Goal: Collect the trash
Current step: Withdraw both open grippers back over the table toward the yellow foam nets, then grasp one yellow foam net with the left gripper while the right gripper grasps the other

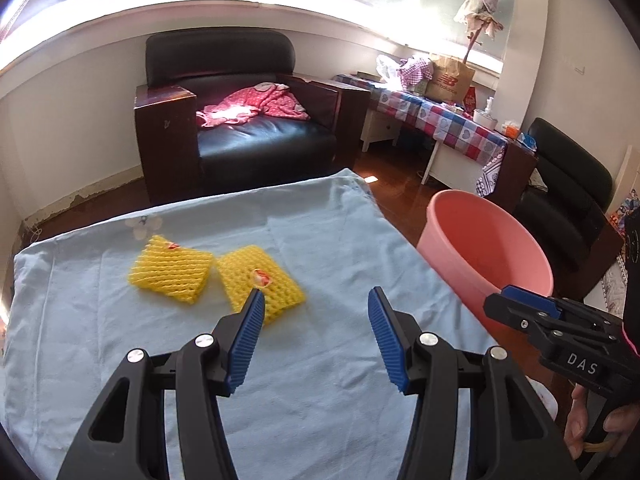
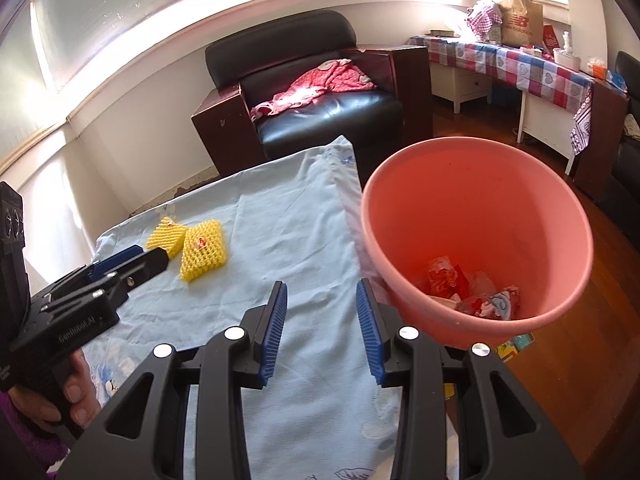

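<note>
On the blue cloth (image 1: pixel 200 340) covering the surface, two yellow foam nets (image 1: pixel 171 268) lay side by side at the left, edges touching; each carried a small red sticker. Left gripper (image 1: pixel 316 300) hovered over the cloth just right of the nearer net (image 1: pixel 260 280), fingers (image 1: pixel 248 340) spread wide, nothing between them. One finger tip overlapped that net in the left wrist view; contact could not be confirmed. Right gripper (image 2: pixel 322 292) sat over the cloth's right edge, fingers (image 2: pixel 276 328) partly open and empty. Pink bucket (image 2: pixel 480 208) stood off the right edge of the surface, just beside it, holding crumpled red and white wrappers (image 2: pixel 472 288) at its bottom. Both nets lay well apart from the bucket.
</note>
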### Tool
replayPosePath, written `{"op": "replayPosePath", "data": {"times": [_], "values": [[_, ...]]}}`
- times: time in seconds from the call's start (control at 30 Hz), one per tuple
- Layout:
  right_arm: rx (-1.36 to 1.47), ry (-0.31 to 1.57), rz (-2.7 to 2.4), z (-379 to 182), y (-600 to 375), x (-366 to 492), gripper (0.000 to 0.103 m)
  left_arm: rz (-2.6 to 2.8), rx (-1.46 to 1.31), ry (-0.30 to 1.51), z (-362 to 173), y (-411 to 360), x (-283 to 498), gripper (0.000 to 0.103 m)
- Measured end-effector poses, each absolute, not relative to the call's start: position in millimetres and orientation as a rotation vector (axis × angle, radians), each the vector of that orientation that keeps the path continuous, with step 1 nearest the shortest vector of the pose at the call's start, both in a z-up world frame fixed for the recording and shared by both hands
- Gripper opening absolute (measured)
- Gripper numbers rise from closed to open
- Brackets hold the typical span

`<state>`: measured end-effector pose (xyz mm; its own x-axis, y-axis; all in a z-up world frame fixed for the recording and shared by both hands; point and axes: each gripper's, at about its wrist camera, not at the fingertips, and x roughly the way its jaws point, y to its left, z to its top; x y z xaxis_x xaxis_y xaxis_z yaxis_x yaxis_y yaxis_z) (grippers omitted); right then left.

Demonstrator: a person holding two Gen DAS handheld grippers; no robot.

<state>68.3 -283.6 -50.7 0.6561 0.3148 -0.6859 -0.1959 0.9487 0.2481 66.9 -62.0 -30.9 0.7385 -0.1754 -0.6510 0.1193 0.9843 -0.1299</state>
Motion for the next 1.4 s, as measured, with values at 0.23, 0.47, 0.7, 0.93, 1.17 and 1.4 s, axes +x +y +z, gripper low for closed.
{"op": "replayPosePath", "data": {"times": [0.23,0.47,0.7,0.93,1.17,1.4], "values": [[0.146,0.825,0.33,-58,-269,69,0.036,-0.031,-0.12,0.738,-43,-4,69,0.056],[0.134,0.845,0.399,-61,-251,70,0.036,0.073,-0.159,0.782,-60,44,93,0.056],[0.122,0.854,0.421,-62,-247,72,0.036,0.135,-0.155,0.826,-75,63,130,0.056],[0.131,0.879,0.422,-68,-246,78,0.036,0.14,-0.146,0.869,-90,65,154,0.056],[0.103,0.896,0.457,-72,-231,81,0.036,0.103,-0.127,0.847,-90,56,156,0.03],[0.055,0.893,0.511,-69,-208,87,0.036,0.089,-0.159,0.806,-78,55,140,0.007]]}}
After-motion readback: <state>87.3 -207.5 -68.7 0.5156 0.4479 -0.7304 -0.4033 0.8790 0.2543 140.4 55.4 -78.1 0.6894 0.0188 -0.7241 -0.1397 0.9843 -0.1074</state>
